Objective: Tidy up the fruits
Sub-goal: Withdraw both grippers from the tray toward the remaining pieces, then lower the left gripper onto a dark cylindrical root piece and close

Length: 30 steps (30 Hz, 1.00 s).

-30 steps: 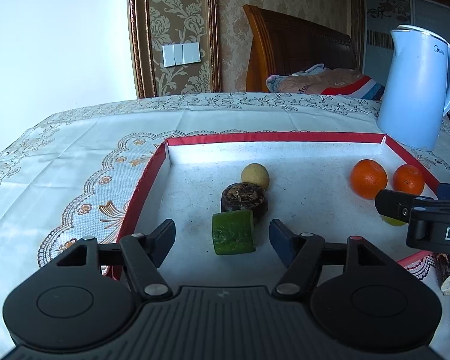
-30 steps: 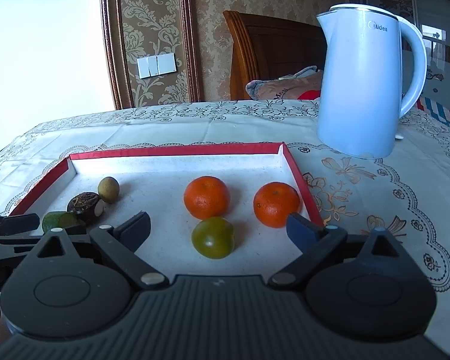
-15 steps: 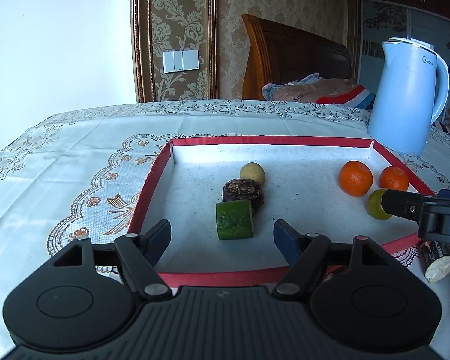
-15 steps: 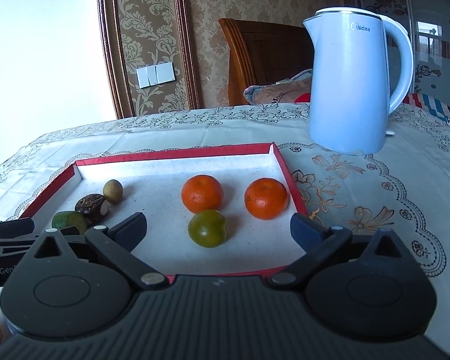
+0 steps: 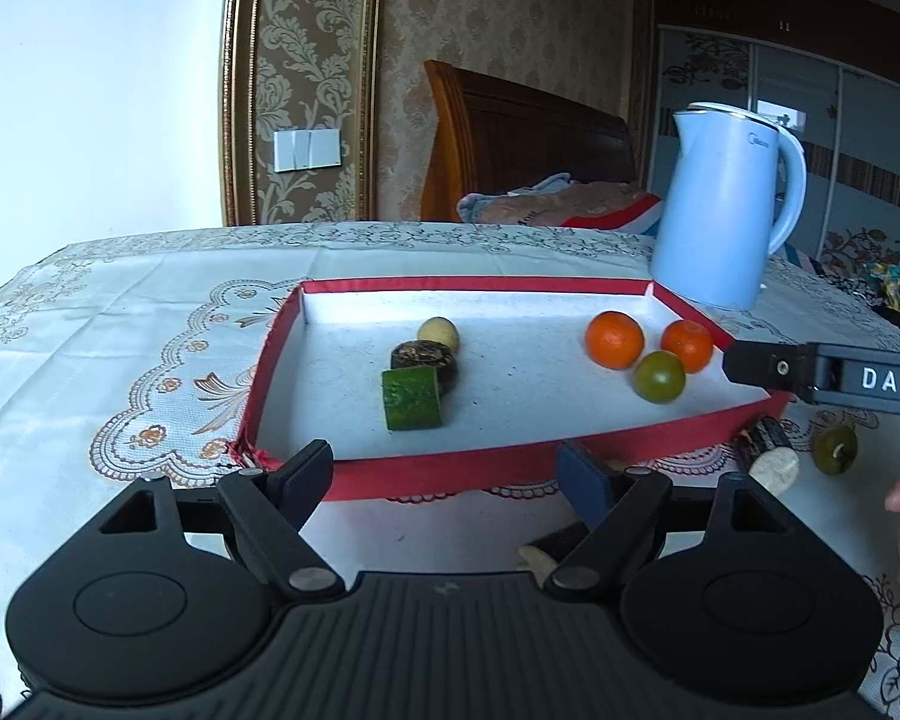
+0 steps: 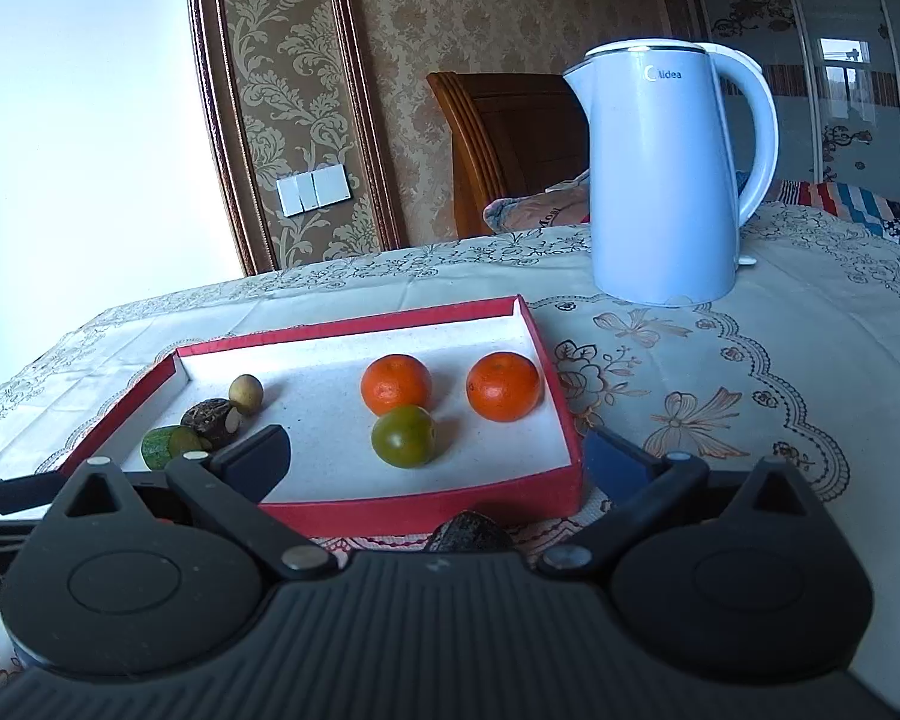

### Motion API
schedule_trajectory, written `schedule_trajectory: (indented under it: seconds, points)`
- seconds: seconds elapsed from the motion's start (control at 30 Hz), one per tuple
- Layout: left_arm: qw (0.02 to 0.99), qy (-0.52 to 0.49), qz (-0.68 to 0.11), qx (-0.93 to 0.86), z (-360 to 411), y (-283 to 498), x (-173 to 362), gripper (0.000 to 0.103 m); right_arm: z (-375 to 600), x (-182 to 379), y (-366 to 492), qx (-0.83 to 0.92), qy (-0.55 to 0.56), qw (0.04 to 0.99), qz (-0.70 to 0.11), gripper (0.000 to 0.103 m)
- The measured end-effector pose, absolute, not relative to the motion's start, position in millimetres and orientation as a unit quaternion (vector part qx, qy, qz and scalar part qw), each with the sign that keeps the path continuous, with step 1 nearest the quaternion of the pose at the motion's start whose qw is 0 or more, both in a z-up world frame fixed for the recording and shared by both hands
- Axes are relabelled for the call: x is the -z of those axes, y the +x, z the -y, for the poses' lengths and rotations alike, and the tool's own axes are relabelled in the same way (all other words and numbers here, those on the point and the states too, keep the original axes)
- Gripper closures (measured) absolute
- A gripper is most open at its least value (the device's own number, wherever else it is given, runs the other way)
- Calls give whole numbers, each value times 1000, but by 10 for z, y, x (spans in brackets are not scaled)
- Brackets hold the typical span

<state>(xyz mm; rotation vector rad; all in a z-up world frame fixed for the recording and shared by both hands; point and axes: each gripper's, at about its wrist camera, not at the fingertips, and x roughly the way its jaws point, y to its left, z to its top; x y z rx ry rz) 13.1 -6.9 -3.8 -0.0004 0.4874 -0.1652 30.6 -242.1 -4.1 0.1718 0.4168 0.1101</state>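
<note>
A red-rimmed tray point(image 5: 450, 468) point(image 6: 426, 507) holds a green cucumber piece point(image 5: 411, 399), a dark round fruit point(image 5: 429, 357), a small yellow fruit point(image 5: 438, 333), two oranges point(image 5: 614, 339) point(image 5: 687, 345) and a green tangerine point(image 5: 660, 376) point(image 6: 403, 436). My left gripper point(image 5: 444, 480) is open and empty, in front of the tray's near rim. My right gripper point(image 6: 438, 456) is open and empty, over the tray's near right corner. A dark fruit point(image 6: 471, 531) lies on the cloth just below it.
A light blue kettle point(image 5: 723, 210) point(image 6: 660, 174) stands behind the tray's right side. On the cloth right of the tray lie a brown cut piece point(image 5: 768, 456) and a small green fruit point(image 5: 834, 450). Another brown piece point(image 5: 555, 546) lies under my left gripper. A wooden headboard stands beyond the table.
Both grippers have drawn back and up from over the tray to its near rim. Both stayed open and empty. The fruits in the tray have not moved.
</note>
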Motion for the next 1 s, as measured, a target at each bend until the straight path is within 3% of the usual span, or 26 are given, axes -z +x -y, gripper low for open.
schedule_trajectory:
  seconds: [1.0]
  points:
    - [941,57,-286,172,283,43,181,21,2549,36,210,-39,103,973,-203,0]
